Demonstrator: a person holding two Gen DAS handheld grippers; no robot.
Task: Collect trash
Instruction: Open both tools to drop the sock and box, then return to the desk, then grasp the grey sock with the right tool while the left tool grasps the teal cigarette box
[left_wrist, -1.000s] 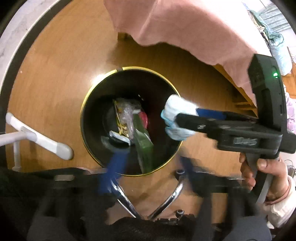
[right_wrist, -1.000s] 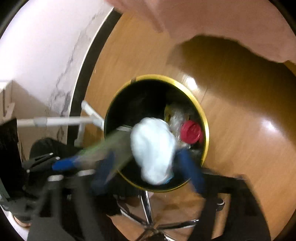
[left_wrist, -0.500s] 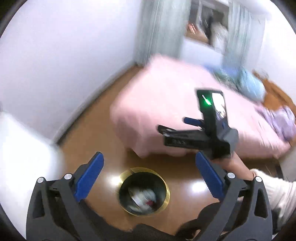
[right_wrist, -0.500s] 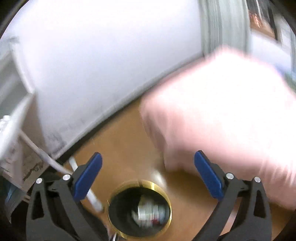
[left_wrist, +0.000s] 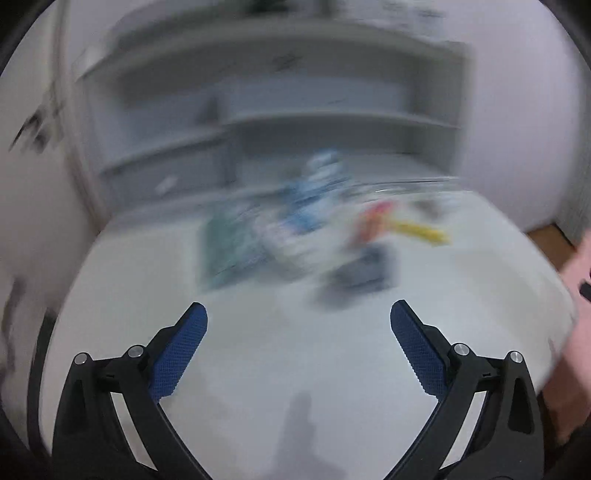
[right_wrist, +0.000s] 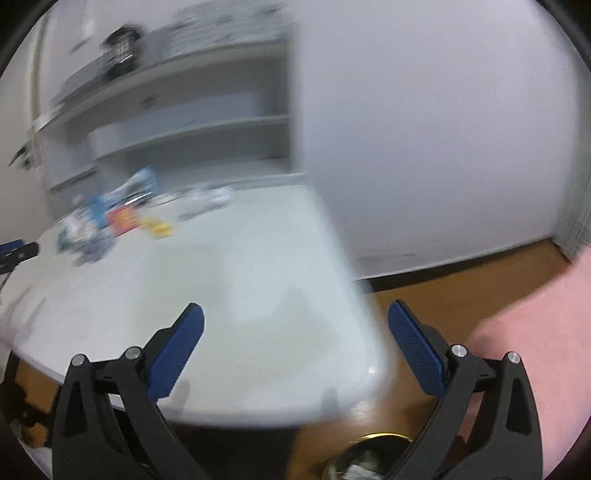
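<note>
Both tongs spread wide, nothing between the pads. Left tongs (left_wrist: 298, 332) hang above the white desk (left_wrist: 258, 387), aimed at the blurred litter heap (left_wrist: 303, 229) toward the desk's back edge. Left to right in that heap: green flat packet (left_wrist: 225, 243), blue-and-white wrapper (left_wrist: 314, 192), dark flat item (left_wrist: 360, 273), red-orange scrap (left_wrist: 373, 218), yellow strip (left_wrist: 424, 230). Probably thin plastic and paper, though motion blur hides detail: likely light, soft, crinkly, a bit slippery. Best pinched at a raised fold or loose edge rather than flat on the desk. Grey shelves (left_wrist: 277, 122) stand behind the heap. Bare desk lies between the tongs and the litter, so nothing blocks a reach. Right tongs (right_wrist: 295, 330) sit over the desk's near corner, above wooden floor (right_wrist: 461, 280). Gold-rimmed bin (right_wrist: 369, 458), litter inside, shows low in that view; pink bed (right_wrist: 546, 332) at far right.
</note>
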